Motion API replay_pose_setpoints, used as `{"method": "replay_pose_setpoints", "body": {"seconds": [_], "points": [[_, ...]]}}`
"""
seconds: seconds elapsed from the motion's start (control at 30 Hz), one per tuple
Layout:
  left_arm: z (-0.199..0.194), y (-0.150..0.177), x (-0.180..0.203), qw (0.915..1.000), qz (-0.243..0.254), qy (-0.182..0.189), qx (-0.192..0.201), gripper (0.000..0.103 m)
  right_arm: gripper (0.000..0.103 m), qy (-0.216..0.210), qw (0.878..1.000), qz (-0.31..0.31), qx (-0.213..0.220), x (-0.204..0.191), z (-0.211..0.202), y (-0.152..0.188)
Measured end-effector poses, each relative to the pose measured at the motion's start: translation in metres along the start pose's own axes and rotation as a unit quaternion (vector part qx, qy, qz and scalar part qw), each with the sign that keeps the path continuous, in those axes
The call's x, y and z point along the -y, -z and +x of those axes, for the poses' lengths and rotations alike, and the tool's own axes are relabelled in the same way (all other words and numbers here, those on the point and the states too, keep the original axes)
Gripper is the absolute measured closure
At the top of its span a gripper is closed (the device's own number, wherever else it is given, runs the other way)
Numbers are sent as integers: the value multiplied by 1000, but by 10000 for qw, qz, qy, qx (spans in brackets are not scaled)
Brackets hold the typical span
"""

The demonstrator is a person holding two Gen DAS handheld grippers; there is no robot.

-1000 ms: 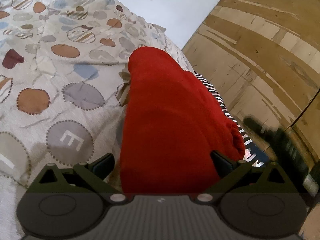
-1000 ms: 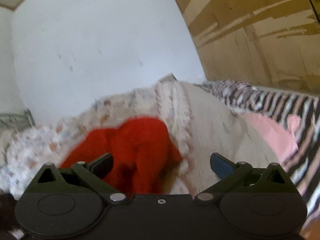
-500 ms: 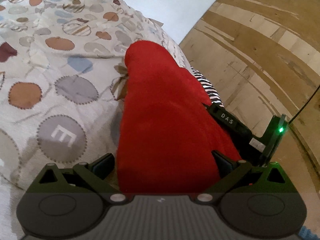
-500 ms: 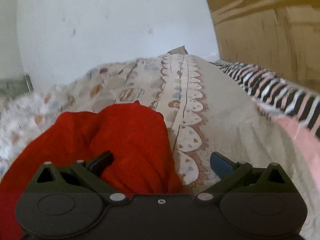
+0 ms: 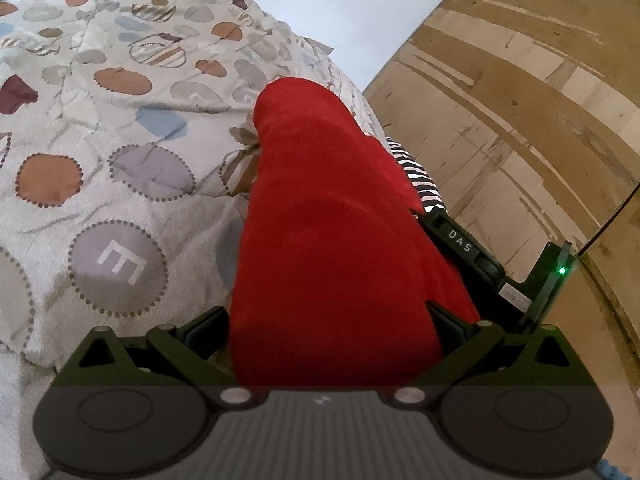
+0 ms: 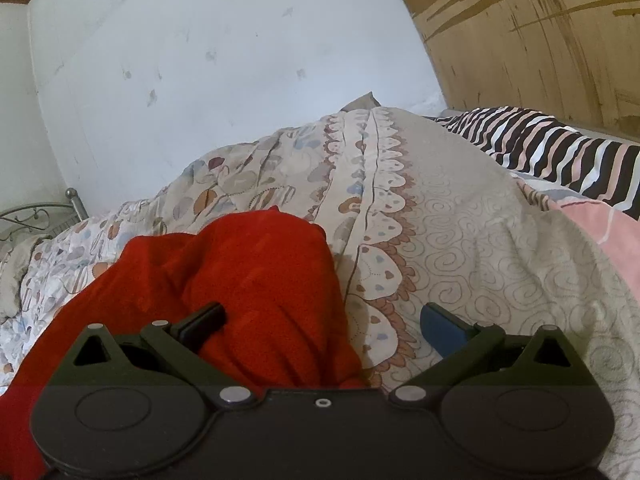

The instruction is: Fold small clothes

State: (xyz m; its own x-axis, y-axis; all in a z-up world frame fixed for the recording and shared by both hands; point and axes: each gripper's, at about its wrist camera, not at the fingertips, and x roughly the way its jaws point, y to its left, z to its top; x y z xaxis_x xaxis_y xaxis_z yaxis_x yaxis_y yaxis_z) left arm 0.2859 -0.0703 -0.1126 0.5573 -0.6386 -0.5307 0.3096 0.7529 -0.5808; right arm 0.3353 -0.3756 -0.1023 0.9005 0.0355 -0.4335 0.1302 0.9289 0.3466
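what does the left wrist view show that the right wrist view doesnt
Only the left wrist view shows the right tongs from outside, a dark body marked DAS with a green light, beside the red garment. Only the right wrist view shows a pink cloth and a metal bed frame. Both show the red garment between open tongs, the patterned quilt, the striped fabric, the white wall and the wooden panels.

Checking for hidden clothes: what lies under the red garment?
The red garment rests on the patterned quilt; striped fabric peeks out beside it. Anything directly beneath is covered.
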Motion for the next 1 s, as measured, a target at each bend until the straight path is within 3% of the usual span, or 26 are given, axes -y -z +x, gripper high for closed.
{"method": "replay_pose_setpoints", "body": {"seconds": [0.7,0.8,1.0], "points": [[2,-1,-4,9999,-105,108,-35,0,0,-17,10000,27,23,0,-1,0],[-3,-12,-4,9995,-235,167,-135,0,0,-17,10000,27,24,0,-1,0],[-17,-42,-9,9984,-135,489,239,1,0,-24,10000,35,28,0,-1,0]]}}
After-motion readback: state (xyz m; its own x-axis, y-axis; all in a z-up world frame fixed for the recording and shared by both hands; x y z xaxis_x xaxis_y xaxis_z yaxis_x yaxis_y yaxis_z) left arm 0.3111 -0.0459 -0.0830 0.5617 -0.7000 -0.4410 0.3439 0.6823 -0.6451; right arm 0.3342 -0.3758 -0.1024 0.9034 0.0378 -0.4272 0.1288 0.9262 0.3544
